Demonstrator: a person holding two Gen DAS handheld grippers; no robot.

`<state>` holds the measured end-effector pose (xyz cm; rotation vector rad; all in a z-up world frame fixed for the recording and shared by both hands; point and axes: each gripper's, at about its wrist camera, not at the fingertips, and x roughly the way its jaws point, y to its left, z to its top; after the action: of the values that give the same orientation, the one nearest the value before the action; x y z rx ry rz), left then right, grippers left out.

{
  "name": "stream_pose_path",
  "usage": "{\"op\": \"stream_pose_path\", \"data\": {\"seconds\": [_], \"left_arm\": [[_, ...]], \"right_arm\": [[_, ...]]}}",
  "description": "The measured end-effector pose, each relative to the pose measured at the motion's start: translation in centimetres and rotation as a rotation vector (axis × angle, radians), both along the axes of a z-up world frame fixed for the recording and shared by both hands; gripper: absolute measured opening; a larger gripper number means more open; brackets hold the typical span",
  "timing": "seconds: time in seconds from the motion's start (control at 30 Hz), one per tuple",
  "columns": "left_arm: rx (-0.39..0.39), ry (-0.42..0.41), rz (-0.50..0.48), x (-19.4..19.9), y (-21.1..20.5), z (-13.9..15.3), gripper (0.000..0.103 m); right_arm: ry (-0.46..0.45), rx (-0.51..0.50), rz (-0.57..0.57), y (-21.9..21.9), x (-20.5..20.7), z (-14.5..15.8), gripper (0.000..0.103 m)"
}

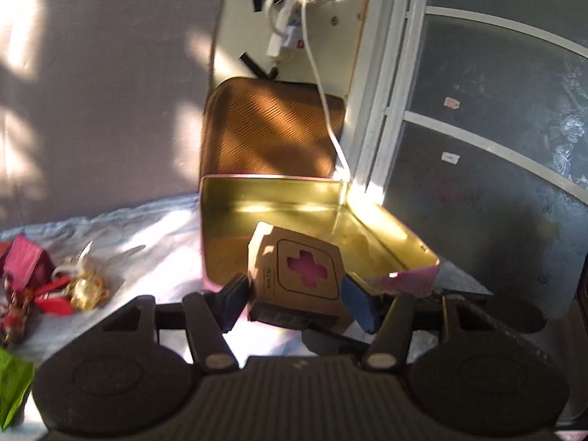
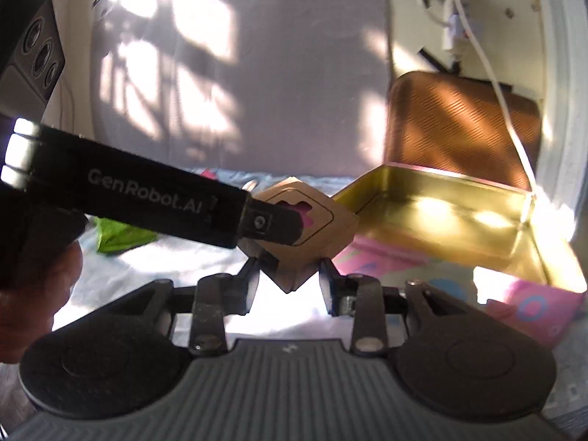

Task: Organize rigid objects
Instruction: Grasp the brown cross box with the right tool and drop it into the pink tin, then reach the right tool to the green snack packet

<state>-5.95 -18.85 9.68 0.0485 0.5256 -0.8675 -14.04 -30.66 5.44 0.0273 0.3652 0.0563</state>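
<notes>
A small brown cardboard box (image 1: 297,272) with a pink cross cut-out sits between the fingers of my left gripper (image 1: 299,299), which is shut on it at the near edge of an open gold tin (image 1: 290,191). The tin's ribbed brown lid (image 1: 272,125) stands upright behind it. In the right wrist view the same box (image 2: 312,228) is held by the left gripper's arm (image 2: 147,202). My right gripper (image 2: 290,286) is below the box's lower corner with its fingers apart, open, just in front of the tin (image 2: 441,198).
A white cloth (image 1: 147,235) covers the surface. Small red and gold trinkets (image 1: 51,286) and a green wrapper (image 1: 11,378) lie at the left. A white cable (image 1: 323,103) hangs from a wall socket behind the lid. A window frame (image 1: 382,110) is at the right.
</notes>
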Motion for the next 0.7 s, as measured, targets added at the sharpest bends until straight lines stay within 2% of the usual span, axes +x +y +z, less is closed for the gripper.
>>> {"op": "stream_pose_path", "data": {"seconds": [0.03,0.07,0.1,0.13,0.2,0.23,0.3,0.37,0.43,0.5,0.6,0.7], "left_arm": [[-0.011,-0.011,-0.016,0.3,-1.4,0.5,0.063],[-0.021,-0.02,-0.03,0.8,-2.8,0.7,0.07],[-0.025,-0.023,-0.043,1.3,-4.6,0.4,0.081],[-0.011,-0.027,-0.032,1.8,-5.8,0.0,0.087],[0.045,-0.028,0.034,2.5,-7.7,-1.8,0.088],[0.055,-0.011,0.045,2.6,-7.7,-2.4,0.087],[0.014,0.021,0.042,2.4,-5.7,-3.2,0.086],[-0.027,0.016,0.06,1.7,-2.5,-3.3,0.087],[-0.058,0.025,0.094,1.2,1.6,-3.5,0.087],[-0.065,0.032,0.16,1.0,6.2,-3.8,0.087],[-0.071,0.014,0.321,1.0,13.4,-4.4,0.087],[-0.049,-0.013,0.574,1.4,21.6,-5.3,0.087]], "right_arm": [[-0.015,0.001,-0.028,-1.0,0.1,0.5,0.038],[-0.031,-0.004,-0.064,-2.3,0.5,0.7,0.038],[-0.041,-0.018,-0.095,-3.0,1.1,0.6,0.038],[-0.043,-0.048,-0.135,-3.6,1.8,0.3,0.04],[-0.013,-0.145,-0.271,-4.9,2.7,-1.3,0.044],[0.01,-0.15,-0.324,-5.7,2.6,-1.9,0.044],[0.01,-0.043,-0.334,-7.1,0.9,-2.5,0.044],[-0.043,0.042,-0.316,-7.2,-1.7,-2.6,0.044],[-0.113,0.076,-0.273,-6.0,-3.1,-2.2,0.045],[-0.128,0.121,-0.169,-4.5,-2.5,-1.8,0.045],[-0.062,0.167,0.026,-1.0,0.1,-1.7,0.045],[0.053,0.187,0.205,4.4,3.7,-2.7,0.045]]}}
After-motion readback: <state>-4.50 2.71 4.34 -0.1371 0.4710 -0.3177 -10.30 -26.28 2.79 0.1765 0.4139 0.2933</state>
